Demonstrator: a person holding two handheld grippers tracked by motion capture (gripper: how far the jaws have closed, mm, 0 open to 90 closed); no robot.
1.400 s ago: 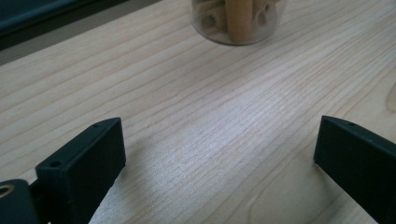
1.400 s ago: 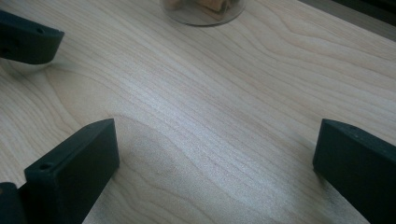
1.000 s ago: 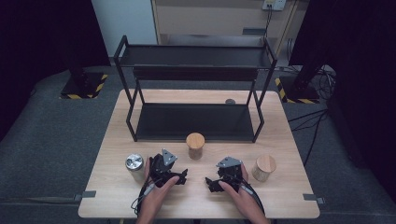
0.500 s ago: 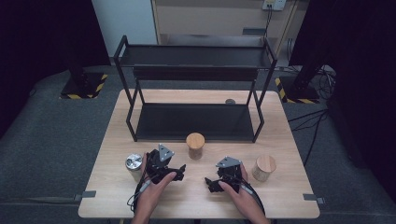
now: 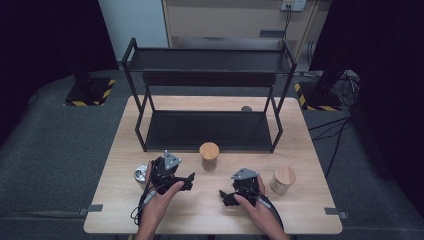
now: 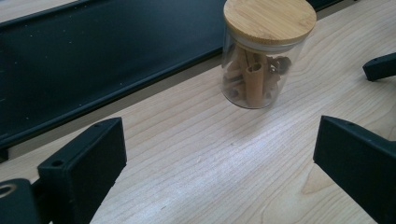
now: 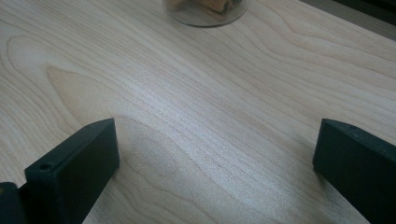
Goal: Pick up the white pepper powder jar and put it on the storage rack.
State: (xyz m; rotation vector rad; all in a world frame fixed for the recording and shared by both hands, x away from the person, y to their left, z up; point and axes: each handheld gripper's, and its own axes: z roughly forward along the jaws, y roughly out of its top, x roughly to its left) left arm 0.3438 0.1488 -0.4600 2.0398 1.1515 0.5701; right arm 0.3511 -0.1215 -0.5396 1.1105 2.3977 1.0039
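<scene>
Glass jar [image 6: 265, 56] w/ bamboo lid [image 6: 269, 18], at 1 o'clock ahead of your left gripper [image 6: 219, 163], jaws spread wide. Likely light, rigid, slick, breakable; take it mid-body. Right gripper [image 7: 215, 168] also apart, empty.

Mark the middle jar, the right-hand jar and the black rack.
middle jar [image 6: 269, 18]: left gripper view, on its bamboo lid.
right-hand jar [image 5: 284, 175]: high view, on its wooden lid.
black rack [image 5: 207, 59]: high view, on its top shelf.
</scene>
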